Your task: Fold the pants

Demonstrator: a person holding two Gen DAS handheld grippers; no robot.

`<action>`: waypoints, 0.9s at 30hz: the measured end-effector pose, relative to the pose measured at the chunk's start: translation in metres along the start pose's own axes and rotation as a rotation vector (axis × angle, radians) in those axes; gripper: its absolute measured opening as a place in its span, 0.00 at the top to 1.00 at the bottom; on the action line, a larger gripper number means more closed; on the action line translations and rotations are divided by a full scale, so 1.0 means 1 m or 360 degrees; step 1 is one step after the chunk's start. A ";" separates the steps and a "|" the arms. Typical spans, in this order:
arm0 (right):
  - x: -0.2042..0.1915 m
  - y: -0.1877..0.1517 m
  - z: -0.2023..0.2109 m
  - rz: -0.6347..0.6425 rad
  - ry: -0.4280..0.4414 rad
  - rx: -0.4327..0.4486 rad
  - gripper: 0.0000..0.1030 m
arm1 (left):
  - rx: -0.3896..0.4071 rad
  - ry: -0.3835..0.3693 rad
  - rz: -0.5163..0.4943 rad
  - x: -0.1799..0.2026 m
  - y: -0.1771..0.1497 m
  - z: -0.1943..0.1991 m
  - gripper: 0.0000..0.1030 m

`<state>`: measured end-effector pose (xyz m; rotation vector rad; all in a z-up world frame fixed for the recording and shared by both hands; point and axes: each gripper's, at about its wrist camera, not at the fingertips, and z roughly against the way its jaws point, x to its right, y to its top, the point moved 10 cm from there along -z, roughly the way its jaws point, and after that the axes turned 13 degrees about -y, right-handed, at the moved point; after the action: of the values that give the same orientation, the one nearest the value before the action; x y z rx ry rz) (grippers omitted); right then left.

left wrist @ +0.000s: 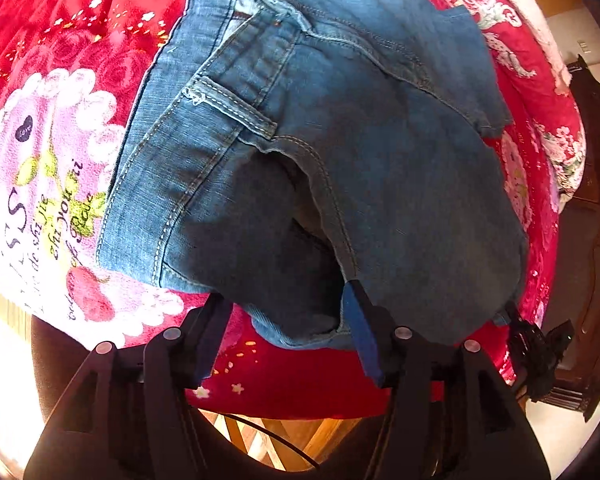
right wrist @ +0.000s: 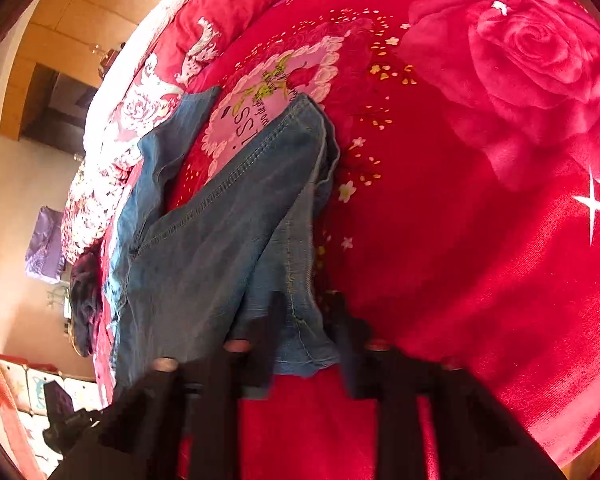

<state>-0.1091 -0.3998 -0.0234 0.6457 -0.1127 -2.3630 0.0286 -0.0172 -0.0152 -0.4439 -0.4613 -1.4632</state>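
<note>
Blue denim pants (left wrist: 340,152) lie folded over on a red rose-print blanket (left wrist: 80,40). In the left wrist view my left gripper (left wrist: 286,320) is open, its fingers either side of the near denim edge, which hangs between them without being pinched. In the right wrist view the pants (right wrist: 220,240) stretch away to the left. My right gripper (right wrist: 306,344) is open with a denim hem corner lying between its blurred fingers. The other gripper (left wrist: 536,344) shows at the pants' right edge.
The blanket (right wrist: 480,200) covers a bed, with a pink heart patch with lettering (left wrist: 40,184). A wooden floor (left wrist: 284,436) lies below the bed edge. Dark wooden furniture (left wrist: 592,240) stands at right. A purple bag (right wrist: 44,244) and a wardrobe are beyond the bed.
</note>
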 end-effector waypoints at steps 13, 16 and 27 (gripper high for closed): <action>0.101 0.045 0.070 -0.0119 -0.0385 0.0170 0.95 | -0.0084 -0.0040 -0.0070 -0.027 -0.025 0.060 0.79; 0.075 0.064 0.074 -0.0015 -0.0369 0.0215 0.86 | 0.0066 -0.0053 -0.0225 -0.008 -0.004 0.118 0.79; -0.133 0.200 -0.042 0.0055 0.0001 0.0063 0.50 | 0.0272 0.0040 0.0178 -0.024 0.165 0.053 0.36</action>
<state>0.1156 -0.4656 0.0450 0.6581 -0.1699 -2.3325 0.1905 0.0412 0.0148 -0.3101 -0.5287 -1.3084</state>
